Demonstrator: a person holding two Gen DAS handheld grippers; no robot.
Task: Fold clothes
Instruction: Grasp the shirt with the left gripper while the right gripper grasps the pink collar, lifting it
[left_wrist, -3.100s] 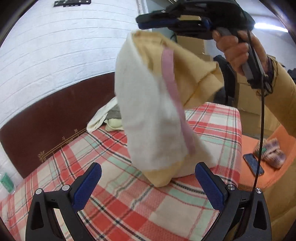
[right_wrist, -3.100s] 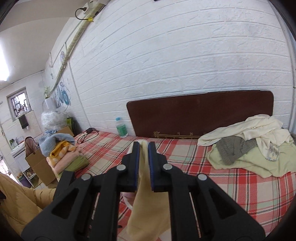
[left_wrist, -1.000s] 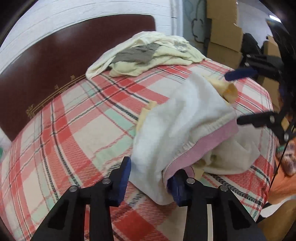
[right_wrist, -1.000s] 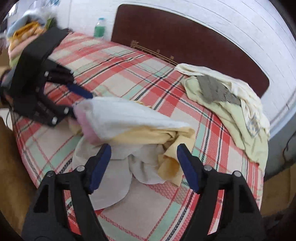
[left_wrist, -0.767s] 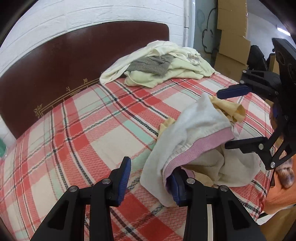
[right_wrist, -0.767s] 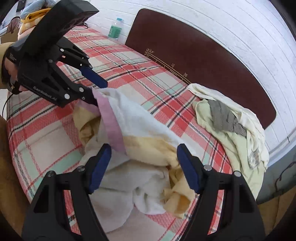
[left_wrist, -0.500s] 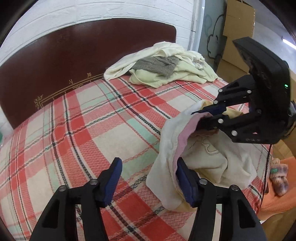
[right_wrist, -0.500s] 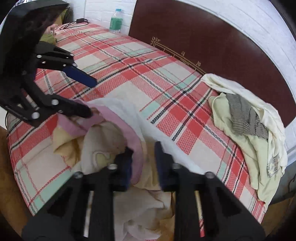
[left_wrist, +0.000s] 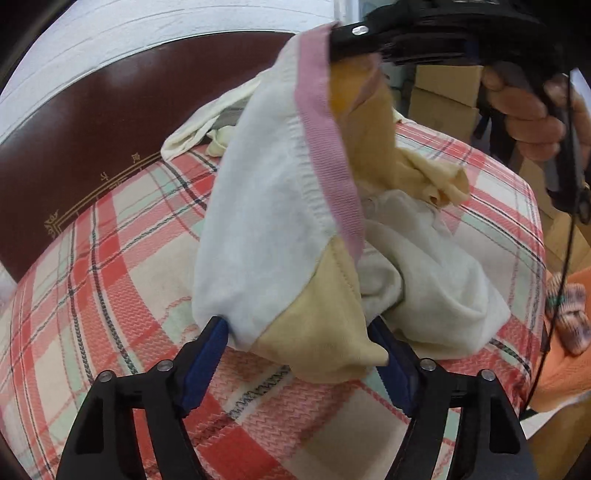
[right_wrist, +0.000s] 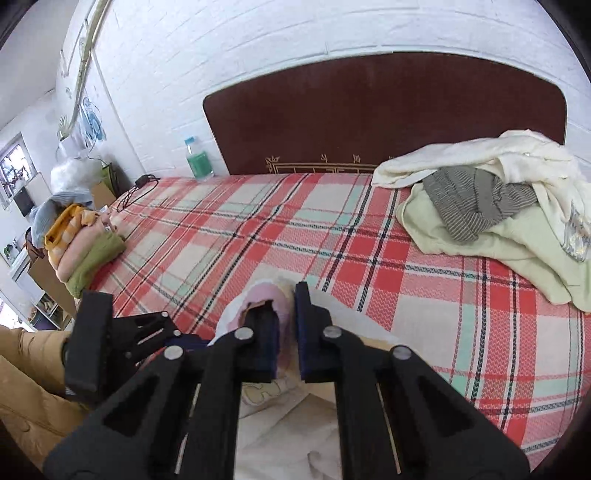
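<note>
A white and pale yellow garment (left_wrist: 273, 206) with a pink ribbed band (left_wrist: 325, 140) hangs over the plaid bed. My right gripper (right_wrist: 286, 314) is shut on the pink band (right_wrist: 262, 295) and holds it up; it shows at the top of the left wrist view (left_wrist: 369, 40). My left gripper (left_wrist: 299, 343) is open, its blue pads on either side of the garment's lower yellow corner (left_wrist: 325, 332), which hangs between them. The rest of the garment lies bunched on the bed (left_wrist: 436, 273).
A pile of unfolded cream, grey and pale green clothes (right_wrist: 491, 210) lies by the dark headboard (right_wrist: 369, 122). A stack of folded clothes (right_wrist: 81, 251) sits at the bed's left edge. A green bottle (right_wrist: 197, 158) stands by the wall. Cardboard boxes (left_wrist: 443, 99) stand beyond the bed.
My right gripper has closed on the pink band and lifted the garment off the bed. My left gripper has stayed open while the garment's lower corner came between its pads.
</note>
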